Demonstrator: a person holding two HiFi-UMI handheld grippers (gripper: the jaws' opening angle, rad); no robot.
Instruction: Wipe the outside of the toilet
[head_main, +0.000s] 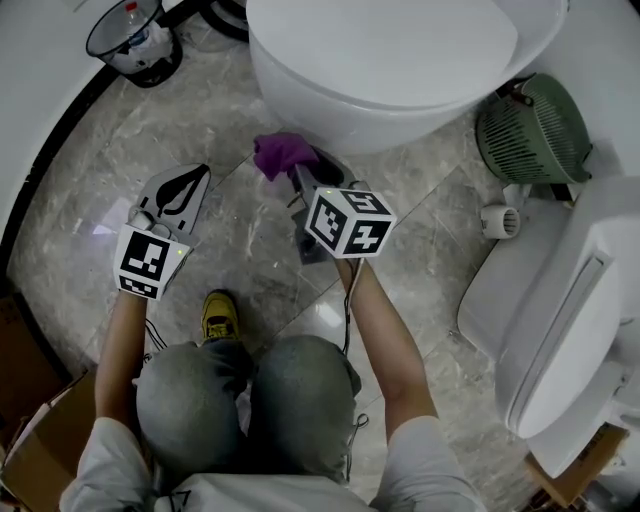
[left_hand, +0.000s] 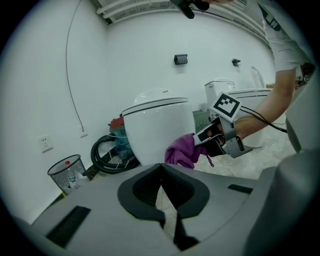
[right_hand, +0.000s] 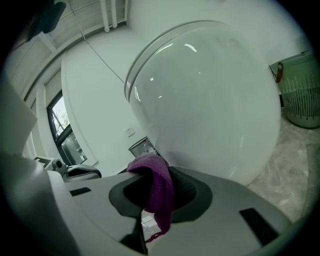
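Two grippers, one cloth, one toilet (head_main: 380, 70), listed left to right as our head view shows them; waste bin (head_main: 135, 38), well left of the toilet, no concern of ours; left gripper (head_main: 190, 180), left of the bowl's front and apart from it, jaws pressed together on nothing; purple cloth (head_main: 283, 152), right at the bowl's lower front, whether touching we cannot tell; right gripper (head_main: 305, 172), jaws clamped on that cloth, which drapes over them; green basket (head_main: 530, 130), right of the toilet. Handling note, our judgement: press the cloth flat to the curve; sweep in overlapping strokes; hold the hard jaws off the glaze.
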